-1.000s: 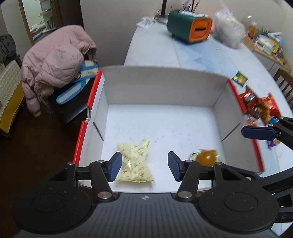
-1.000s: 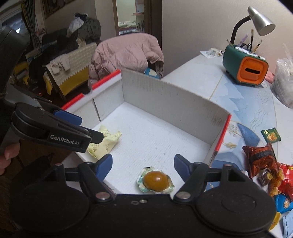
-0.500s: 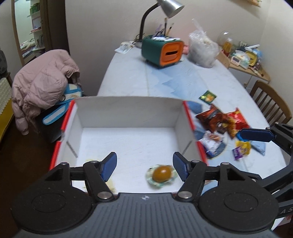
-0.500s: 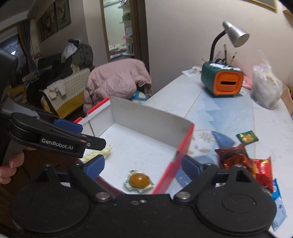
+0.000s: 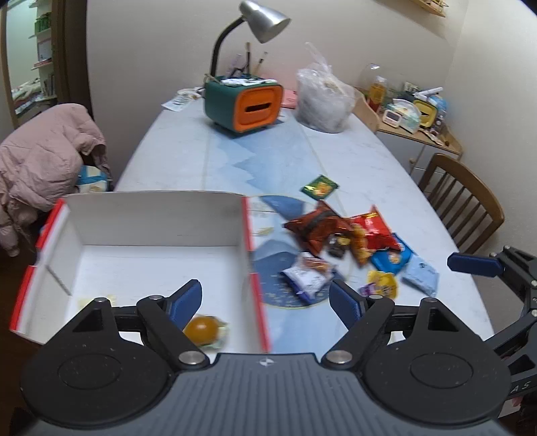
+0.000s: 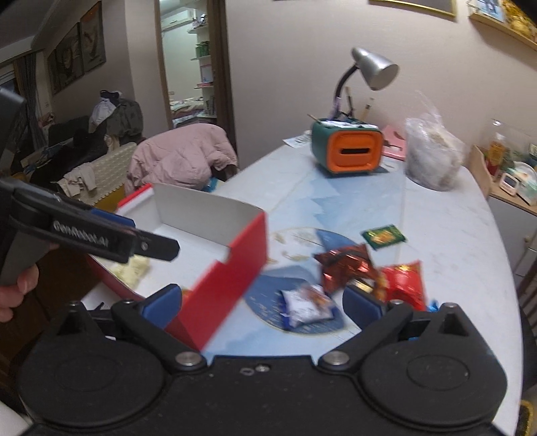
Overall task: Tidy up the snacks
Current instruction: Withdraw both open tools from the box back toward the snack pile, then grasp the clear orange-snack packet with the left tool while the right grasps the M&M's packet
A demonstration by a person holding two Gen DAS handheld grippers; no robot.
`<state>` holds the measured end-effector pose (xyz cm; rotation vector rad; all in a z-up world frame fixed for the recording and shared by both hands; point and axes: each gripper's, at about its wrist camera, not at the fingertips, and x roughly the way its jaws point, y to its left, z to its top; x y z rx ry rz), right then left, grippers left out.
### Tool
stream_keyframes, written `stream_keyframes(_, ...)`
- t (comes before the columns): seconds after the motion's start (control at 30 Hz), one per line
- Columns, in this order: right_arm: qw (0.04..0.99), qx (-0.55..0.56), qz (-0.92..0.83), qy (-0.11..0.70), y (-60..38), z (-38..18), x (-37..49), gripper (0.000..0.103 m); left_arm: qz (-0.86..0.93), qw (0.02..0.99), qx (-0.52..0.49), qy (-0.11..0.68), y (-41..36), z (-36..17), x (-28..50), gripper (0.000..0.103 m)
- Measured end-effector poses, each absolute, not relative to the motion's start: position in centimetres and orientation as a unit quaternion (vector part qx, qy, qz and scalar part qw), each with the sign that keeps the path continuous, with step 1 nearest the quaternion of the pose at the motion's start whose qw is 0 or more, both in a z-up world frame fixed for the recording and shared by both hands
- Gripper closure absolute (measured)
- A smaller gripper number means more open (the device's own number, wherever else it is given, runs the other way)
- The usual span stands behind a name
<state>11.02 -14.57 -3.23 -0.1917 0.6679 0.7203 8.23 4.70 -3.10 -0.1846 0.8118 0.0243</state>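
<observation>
A red and white cardboard box (image 5: 151, 214) stands open at the table's left; it also shows in the right wrist view (image 6: 235, 268). In it lie an orange jelly cup (image 5: 203, 330) and a pale yellow packet (image 6: 132, 270). A pile of loose snack packets (image 5: 339, 234) lies on the table to the box's right, with a white and blue packet (image 6: 307, 307) nearest. My left gripper (image 5: 265, 302) is open and empty above the box's right wall. My right gripper (image 6: 263, 303) is open and empty, over the box's corner and the pile.
A green and orange pen holder (image 5: 243, 104) with a desk lamp (image 5: 265, 15) and a clear plastic bag (image 5: 324, 100) stand at the table's far end. A wooden chair (image 5: 463, 198) is at the right. A pink jacket (image 5: 43, 157) lies left of the table.
Both grippers have pulled back from inside the box and swung right toward the loose snacks. Both stay open. The jelly cup and yellow packet remain in the box.
</observation>
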Motion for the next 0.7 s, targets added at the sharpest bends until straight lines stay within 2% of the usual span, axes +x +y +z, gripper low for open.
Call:
stream_keyframes(0.17, 0.882, -0.101, 0.326, 0.325, -18.3, -4.5, 12.1, 0.001, 0.010, 0.911, -0.112, 0.396, 1.5, -4.0, 9.9, 0.012)
stream_keyframes(0.57, 0.868, -0.136, 0.323, 0.352, -23.5, -9.5, 16.4, 0.001, 0.056, 0.887, -0.139, 0.436, -3.7, -8.3, 15.5, 0.011)
stream_keyframes(0.7, 0.860, -0.148, 0.334, 0.355, -23.8, -10.8, 17.8, 0.004, 0.080, 0.884, -0.141, 0.439, -4.4, -9.5, 16.8, 0.011)
